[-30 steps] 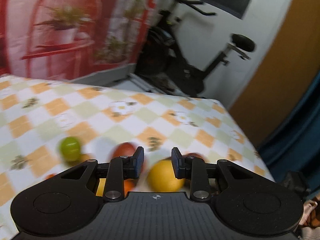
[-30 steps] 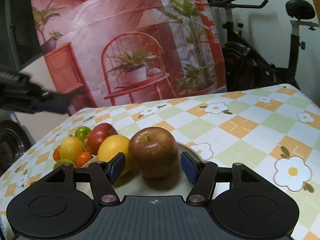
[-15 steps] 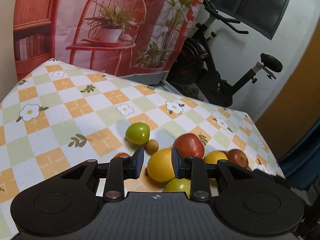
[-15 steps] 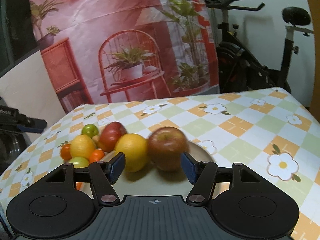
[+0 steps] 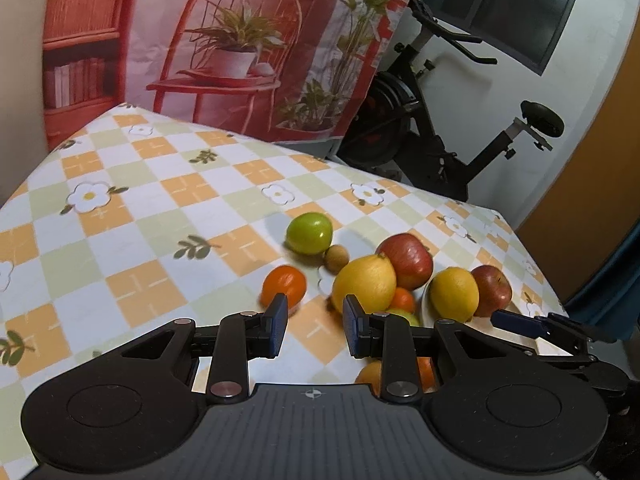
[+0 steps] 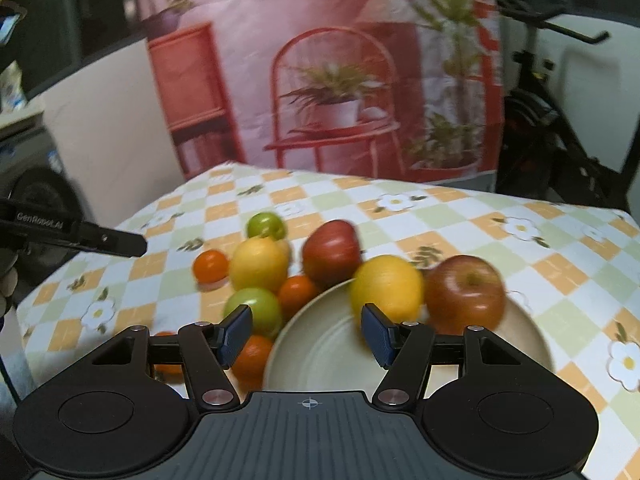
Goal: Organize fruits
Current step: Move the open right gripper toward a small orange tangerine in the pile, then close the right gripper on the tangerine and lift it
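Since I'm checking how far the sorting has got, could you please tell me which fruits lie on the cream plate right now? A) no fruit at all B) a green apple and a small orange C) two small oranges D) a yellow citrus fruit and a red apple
D: in the right wrist view the yellow citrus fruit and the red apple sit on the plate, while the other fruits lie on the tablecloth beside it.

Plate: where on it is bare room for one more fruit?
The plate's near half, just ahead of the right gripper, is bare. Its far rim is crowded: a yellow citrus and a red apple sit there.
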`<state>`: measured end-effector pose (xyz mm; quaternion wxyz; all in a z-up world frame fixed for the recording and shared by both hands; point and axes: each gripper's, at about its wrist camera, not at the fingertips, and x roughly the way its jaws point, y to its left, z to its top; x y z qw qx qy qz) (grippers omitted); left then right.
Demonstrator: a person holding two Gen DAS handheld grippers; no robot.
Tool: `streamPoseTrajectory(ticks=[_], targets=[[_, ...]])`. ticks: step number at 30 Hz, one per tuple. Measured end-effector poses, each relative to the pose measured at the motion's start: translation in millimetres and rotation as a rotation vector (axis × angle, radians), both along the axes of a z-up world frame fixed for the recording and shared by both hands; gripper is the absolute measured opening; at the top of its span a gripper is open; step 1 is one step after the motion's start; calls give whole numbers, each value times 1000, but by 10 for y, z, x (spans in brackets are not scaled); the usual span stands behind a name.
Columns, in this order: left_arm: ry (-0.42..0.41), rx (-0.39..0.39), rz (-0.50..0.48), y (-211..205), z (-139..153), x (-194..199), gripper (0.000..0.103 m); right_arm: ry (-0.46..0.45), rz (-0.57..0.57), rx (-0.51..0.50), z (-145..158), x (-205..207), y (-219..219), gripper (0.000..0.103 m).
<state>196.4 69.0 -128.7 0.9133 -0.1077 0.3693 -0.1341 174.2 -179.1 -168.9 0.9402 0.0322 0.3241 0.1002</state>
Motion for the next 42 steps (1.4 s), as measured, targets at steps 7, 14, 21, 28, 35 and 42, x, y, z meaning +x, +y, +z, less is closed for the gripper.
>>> streamPoseTrajectory(ticks=[7, 14, 21, 28, 35, 42], targets=[[37, -12, -16, 58, -128, -99, 31, 35, 49, -46, -26, 26, 236, 57], [45, -23, -48, -24, -162, -124, 31, 48, 41, -72, -44, 18, 239, 56], [56, -16, -80, -117, -203, -150, 31, 52, 56, -80, -56, 19, 242, 55], [58, -16, -76, -120, -208, -157, 31, 46, 169, -192, -88, 45, 385, 46], [61, -18, -54, -75, -204, -166, 31, 40, 327, -309, -105, 171, 604, 42], [65, -19, -46, -59, -208, -170, 31, 81, 409, -352, -163, 257, 689, 42]])
